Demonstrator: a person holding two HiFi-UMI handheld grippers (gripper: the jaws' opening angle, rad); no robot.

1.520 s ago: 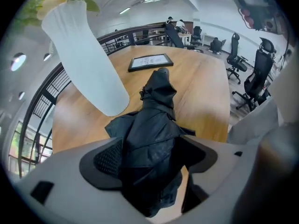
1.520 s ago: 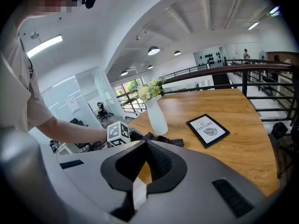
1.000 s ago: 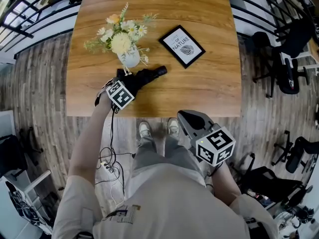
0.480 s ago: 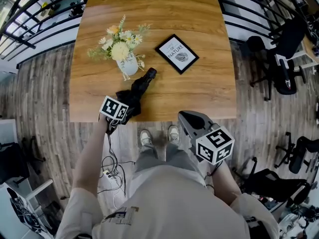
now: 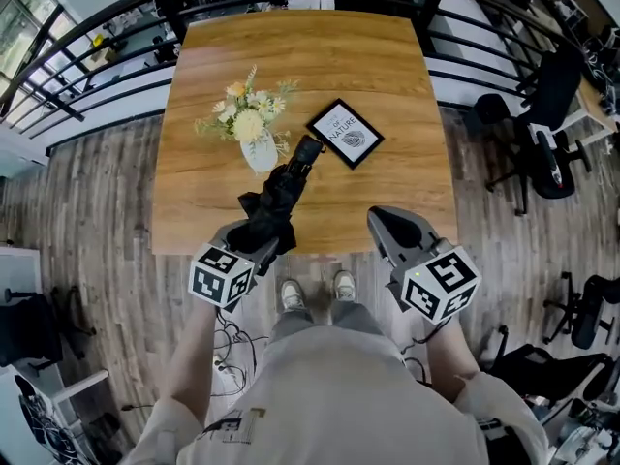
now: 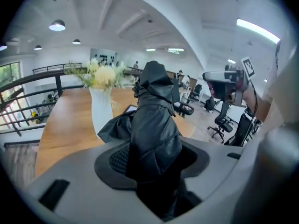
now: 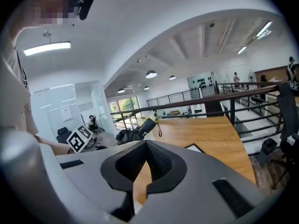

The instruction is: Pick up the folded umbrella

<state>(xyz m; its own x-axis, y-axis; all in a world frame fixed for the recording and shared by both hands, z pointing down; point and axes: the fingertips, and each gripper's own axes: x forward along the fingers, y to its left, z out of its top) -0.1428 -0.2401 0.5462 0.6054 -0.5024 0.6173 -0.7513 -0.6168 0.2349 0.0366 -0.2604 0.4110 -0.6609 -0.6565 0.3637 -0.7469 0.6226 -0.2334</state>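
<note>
The folded black umbrella hangs in the air over the table's near edge, its handle end pointing away toward the vase. My left gripper is shut on its lower end. Its jaws have just been closing, and the umbrella is between them. In the left gripper view the umbrella's crumpled fabric fills the gap between the pads of the left gripper. My right gripper hovers at the table's near right edge, shut and empty. In the right gripper view the right gripper's tips meet, and the umbrella shows at the far left.
On the wooden table stand a white vase of flowers and a black framed picture, both just beyond the umbrella. Black railings run behind the table. Office chairs stand to the right. The person's shoes are below the table edge.
The left gripper has lifted the umbrella off the table and drawn it toward the near edge, tilting it up. The right gripper has also risen a little.
</note>
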